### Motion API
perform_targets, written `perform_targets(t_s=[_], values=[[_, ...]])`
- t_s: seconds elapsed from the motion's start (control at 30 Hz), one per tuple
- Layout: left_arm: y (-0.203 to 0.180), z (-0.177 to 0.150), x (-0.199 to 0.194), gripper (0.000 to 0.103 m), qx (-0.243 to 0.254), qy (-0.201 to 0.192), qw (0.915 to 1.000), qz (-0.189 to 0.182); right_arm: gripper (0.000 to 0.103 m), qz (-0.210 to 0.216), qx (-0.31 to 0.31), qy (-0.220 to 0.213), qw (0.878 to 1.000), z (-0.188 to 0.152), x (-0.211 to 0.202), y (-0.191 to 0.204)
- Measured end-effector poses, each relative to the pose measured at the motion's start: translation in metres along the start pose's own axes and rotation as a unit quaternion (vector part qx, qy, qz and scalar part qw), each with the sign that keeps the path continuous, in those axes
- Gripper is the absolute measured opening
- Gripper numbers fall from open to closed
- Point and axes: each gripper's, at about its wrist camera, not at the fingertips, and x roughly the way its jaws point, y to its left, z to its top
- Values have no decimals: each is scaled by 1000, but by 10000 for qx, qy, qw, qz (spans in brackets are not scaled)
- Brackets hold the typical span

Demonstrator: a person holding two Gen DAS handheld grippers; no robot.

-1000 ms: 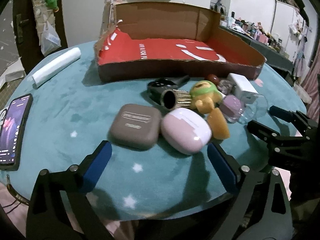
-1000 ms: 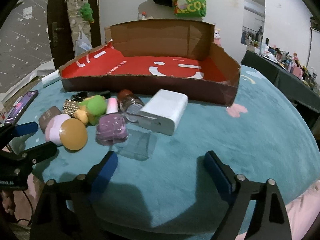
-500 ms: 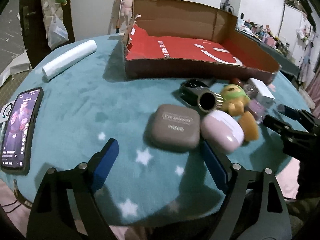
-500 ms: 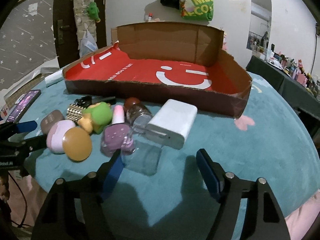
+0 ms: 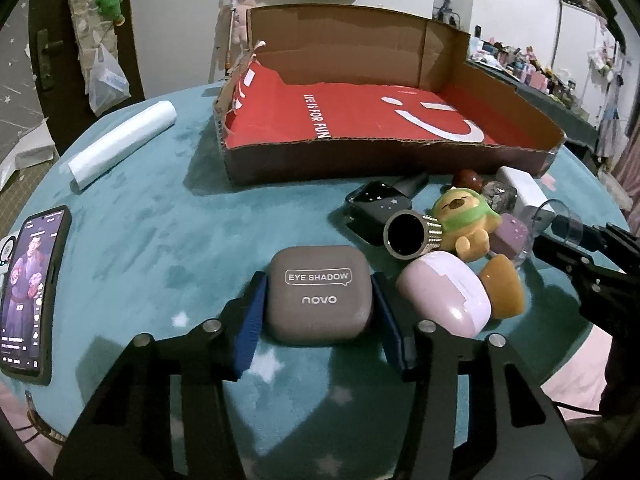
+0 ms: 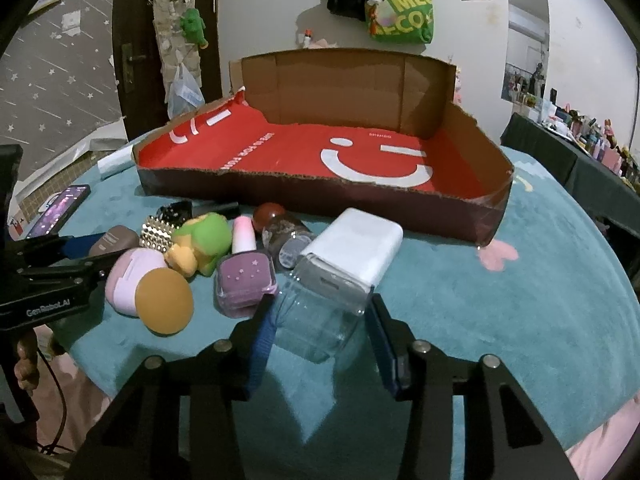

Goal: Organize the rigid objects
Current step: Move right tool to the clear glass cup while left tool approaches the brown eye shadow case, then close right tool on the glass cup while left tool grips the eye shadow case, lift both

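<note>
Closing both grippers, wide open a sec ago: L gripper jaws now flank eyeshadow case, R gripper jaws flank clear jar. Contact unclear. Both items on table; box empty, so pick-up looks imminent.

My left gripper closing around taupe rounded-square plastic eyeshadow case, blue pads flanking it on teal star-patterned tablecloth.

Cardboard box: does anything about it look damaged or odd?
Yes. The box has a torn, ragged front edge, and its left wall is ripped near the back corner. It is empty; the items still lie on the table.
</note>
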Motion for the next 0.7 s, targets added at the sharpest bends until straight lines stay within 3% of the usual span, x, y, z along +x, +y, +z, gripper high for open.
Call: perform_targets(t_s=[0.2,0.7], values=[[3,2,-6,49,-95,-51,9999,-73,45,-114,-212,-294,9993,8,-13,5],[-15,43,-26,49,274,-614,9975,-235,41,548,275,-305,9977,38,-11,-14]])
